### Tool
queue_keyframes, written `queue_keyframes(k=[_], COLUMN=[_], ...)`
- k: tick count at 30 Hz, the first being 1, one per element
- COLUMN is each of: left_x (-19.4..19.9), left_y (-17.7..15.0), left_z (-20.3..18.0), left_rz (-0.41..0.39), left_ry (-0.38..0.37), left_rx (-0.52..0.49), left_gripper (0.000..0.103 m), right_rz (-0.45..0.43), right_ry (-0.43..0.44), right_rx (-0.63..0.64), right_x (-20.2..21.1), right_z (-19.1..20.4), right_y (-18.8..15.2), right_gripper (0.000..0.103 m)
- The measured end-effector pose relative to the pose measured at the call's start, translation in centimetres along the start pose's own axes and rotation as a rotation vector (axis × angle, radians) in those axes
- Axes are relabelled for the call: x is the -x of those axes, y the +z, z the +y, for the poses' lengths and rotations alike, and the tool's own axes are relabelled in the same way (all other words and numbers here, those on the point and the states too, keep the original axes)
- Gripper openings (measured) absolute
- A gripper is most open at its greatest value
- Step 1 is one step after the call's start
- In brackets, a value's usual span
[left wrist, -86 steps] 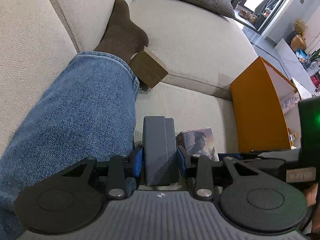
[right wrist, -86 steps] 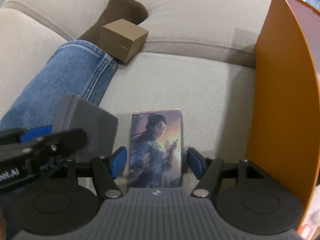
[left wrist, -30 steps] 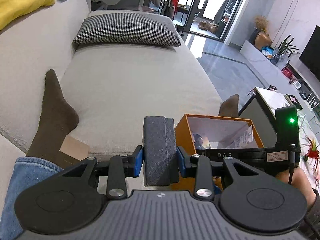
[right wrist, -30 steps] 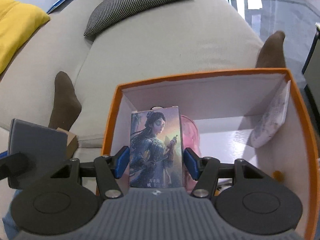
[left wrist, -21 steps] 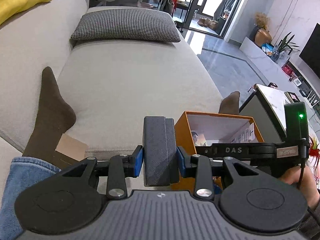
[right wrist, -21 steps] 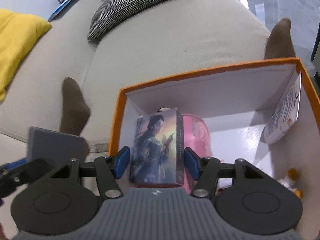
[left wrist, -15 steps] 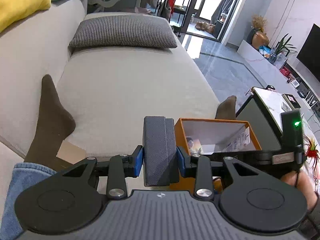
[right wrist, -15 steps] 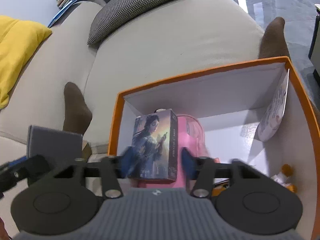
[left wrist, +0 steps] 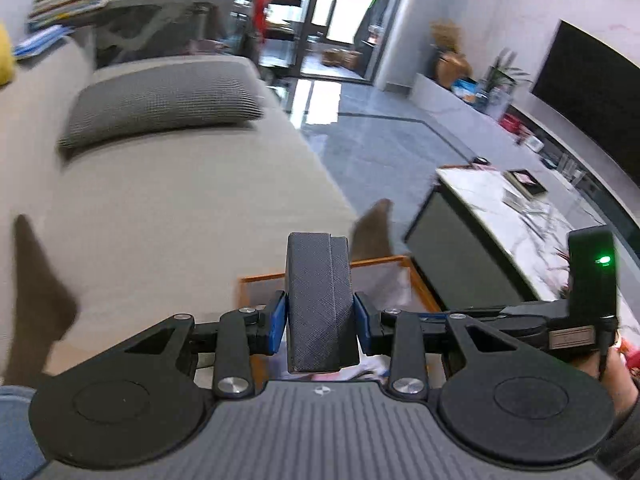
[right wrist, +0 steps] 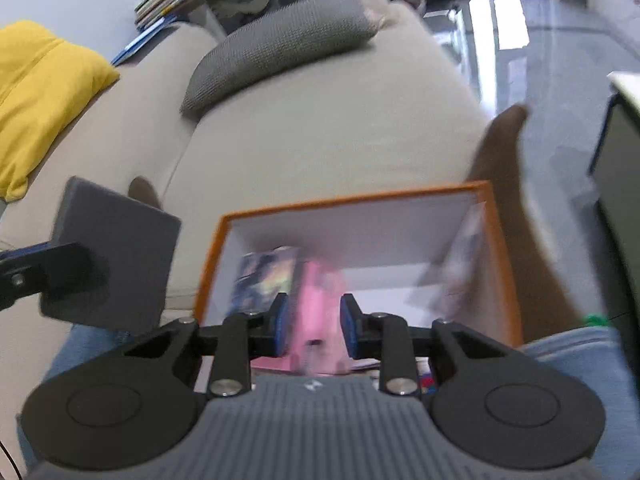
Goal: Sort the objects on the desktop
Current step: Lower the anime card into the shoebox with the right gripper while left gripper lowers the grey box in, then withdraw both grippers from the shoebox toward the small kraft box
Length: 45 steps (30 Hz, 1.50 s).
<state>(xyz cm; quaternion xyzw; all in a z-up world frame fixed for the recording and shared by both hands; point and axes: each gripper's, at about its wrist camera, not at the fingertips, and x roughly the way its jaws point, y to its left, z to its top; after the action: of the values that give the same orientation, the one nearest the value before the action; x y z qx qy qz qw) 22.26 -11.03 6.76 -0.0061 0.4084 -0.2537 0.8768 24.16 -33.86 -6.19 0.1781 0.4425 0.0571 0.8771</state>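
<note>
A grey fabric-covered case (left wrist: pixel 321 300) stands upright, long axis vertical, clamped between the blue pads of the left gripper (left wrist: pixel 320 322) above the orange box (right wrist: pixel 502 264) on a beige sofa (left wrist: pixel 180 200). The right gripper (right wrist: pixel 314 326), empty, narrows its jaws over the box, where an illustrated card box (right wrist: pixel 264 276) leans beside a pink item (right wrist: pixel 320 300). No lettering is legible.

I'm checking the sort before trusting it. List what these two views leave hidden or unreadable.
- Orange box floor: left wrist view, hidden behind the grey case and left gripper.
- Picture box and pink item: right wrist view, motion-blurred; print unreadable.
- Right gripper, jaws closing with nothing between: blocks the box's near corner.
</note>
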Motion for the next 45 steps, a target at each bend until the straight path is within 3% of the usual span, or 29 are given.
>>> queue_keyframes(k=[3, 8, 16, 22, 33, 41, 43, 45], left_x=[-2.8, -8.6, -15.8, -19.0, -19.9, -17.9, -17.3, -17.1], left_y=[0.3, 0.4, -0.1, -1.0, -2.0, -1.9, -2.1, -2.3], left_z=[-1.5, -3.0, -3.3, -3.7, -3.2, -2.3, -1.9, -1.7], left_rz=[0.038, 0.123, 0.210, 0.260, 0.278, 0.305, 0.319, 0.331], left_ry=[-0.032, -0.022, 0.009, -0.007, -0.027, -0.092, -0.110, -0.117], left_rx=[-0.009, 0.002, 0.028, 0.020, 0.005, 0.057, 0.075, 0.090], left_gripper=[0.040, 0.040, 0.040, 0.040, 0.042, 0.049, 0.049, 0.039], right_rz=[-0.039, -0.084, -0.074, -0.068, -0.005, 0.000, -0.001, -0.003], right_ry=[-0.022, -0.067, -0.058, -0.044, -0.058, -0.087, -0.094, -0.096], right_rx=[-0.023, -0.050, -0.064, -0.019, 0.016, 0.039, 0.036, 0.036], right_x=[2.6, 4.3, 2.1, 0.9, -0.8, -0.5, -0.3, -0.2], right_z=[-2.3, -5.1, -7.9, -8.3, -9.0, -8.6, -8.7, -8.6], right_y=[0.0, -0.5, -0.1, 0.5, 0.0, -0.4, -0.5, -0.6], right_gripper=[0.027, 0.027, 0.027, 0.028, 0.028, 0.028, 0.028, 0.028])
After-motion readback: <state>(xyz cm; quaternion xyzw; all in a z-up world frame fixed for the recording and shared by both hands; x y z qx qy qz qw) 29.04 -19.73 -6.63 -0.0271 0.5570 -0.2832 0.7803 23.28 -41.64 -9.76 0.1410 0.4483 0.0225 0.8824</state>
